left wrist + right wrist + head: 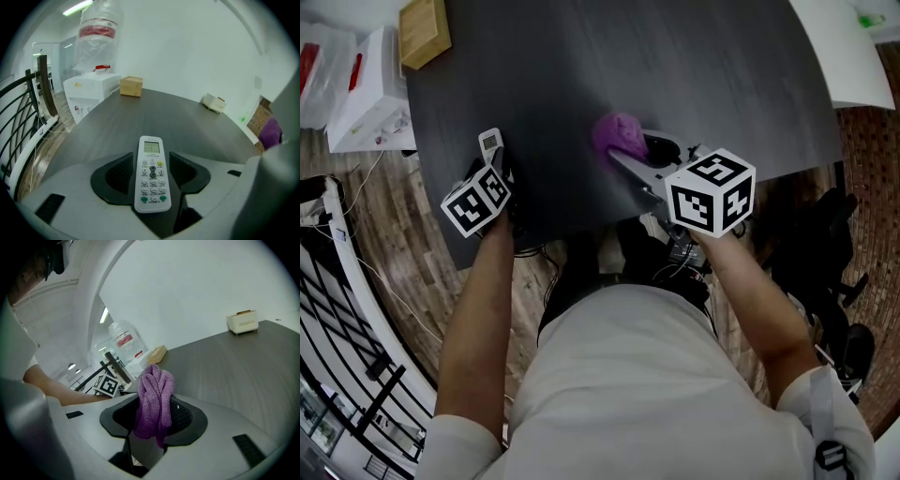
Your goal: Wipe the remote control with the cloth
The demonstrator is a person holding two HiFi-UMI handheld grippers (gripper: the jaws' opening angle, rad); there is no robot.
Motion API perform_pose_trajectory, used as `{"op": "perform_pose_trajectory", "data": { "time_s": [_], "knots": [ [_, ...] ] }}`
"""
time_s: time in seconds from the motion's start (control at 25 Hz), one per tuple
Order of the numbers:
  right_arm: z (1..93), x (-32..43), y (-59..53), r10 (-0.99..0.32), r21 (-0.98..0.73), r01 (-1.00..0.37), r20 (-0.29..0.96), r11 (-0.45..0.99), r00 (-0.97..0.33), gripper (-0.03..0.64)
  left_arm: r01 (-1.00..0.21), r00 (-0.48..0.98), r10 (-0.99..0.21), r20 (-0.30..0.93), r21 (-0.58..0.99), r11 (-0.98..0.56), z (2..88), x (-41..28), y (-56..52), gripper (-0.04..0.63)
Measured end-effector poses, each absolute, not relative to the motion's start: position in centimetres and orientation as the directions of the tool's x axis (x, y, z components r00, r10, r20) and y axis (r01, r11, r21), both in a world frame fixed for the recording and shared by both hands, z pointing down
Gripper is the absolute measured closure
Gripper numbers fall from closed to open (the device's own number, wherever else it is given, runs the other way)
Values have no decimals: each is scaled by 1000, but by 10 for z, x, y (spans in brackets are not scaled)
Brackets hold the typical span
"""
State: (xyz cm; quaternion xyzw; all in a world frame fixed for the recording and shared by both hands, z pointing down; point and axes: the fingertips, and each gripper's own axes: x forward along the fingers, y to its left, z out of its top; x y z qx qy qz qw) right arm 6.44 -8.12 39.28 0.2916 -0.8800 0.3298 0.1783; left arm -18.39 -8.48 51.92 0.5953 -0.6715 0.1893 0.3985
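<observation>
Clamping the remote control (pixel 152 161) in its jaws is the left gripper (pixel 151 177); the right gripper (pixel 155 417) jaws pinch the purple cloth (pixel 154 392) over the desk (pixel 694 66).

No word, brand or number could be read for certain. The remote control (pixel 152 174) carried fine print under its buttons and faint marks on its small screen (pixel 151 147), all too small to make out. The red band on the clear bag (pixel 97 32) and the red marks on the white box (pixel 367 94) stayed blurs. The left cube (pixel 476 200) and right cube (pixel 711 192) showed only black-and-white square marker patterns, no letters.
</observation>
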Motion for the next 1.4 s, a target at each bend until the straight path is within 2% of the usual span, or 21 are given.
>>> {"op": "perform_pose_trajectory", "data": {
  "time_s": [0.36, 0.56, 0.72, 0.88, 1.04, 1.16, 1.4],
  "knots": [
    [380, 63, -78, -422, -547, -617, 452, 565, -786, 459, -900, 120, -773, 623, 398, 181, 463, -191, -60, 376],
    [365, 57, -70, -441, -574, -610, 422, 547, -792, 459, -820, 227, -851, 473, 564, 95, 420, -184, -35, 376],
    [344, 54, -60, -478, -654, -577, 353, 488, -804, 460, -701, 354, -878, 322, 713, -21, 382, -169, -12, 377],
    [312, 51, -48, -535, -765, -492, 231, 417, -812, 460, -493, 506, -857, 100, 849, -192, 340, -149, 9, 377],
    [279, 42, -36, -571, -797, -425, 125, 429, -811, 459, -309, 627, -775, -75, 890, -336, 308, -132, 30, 387],
    [261, 32, -24, -573, -806, -387, 73, 448, -816, 460, -261, 676, -726, -126, 881, -396, 292, -128, 50, 407],
    [233, 46, -5, -575, -772, -397, 50, 496, -817, 460, -231, 662, -712, -231, 842, -488, 251, -122, 84, 420]
  ]
}}
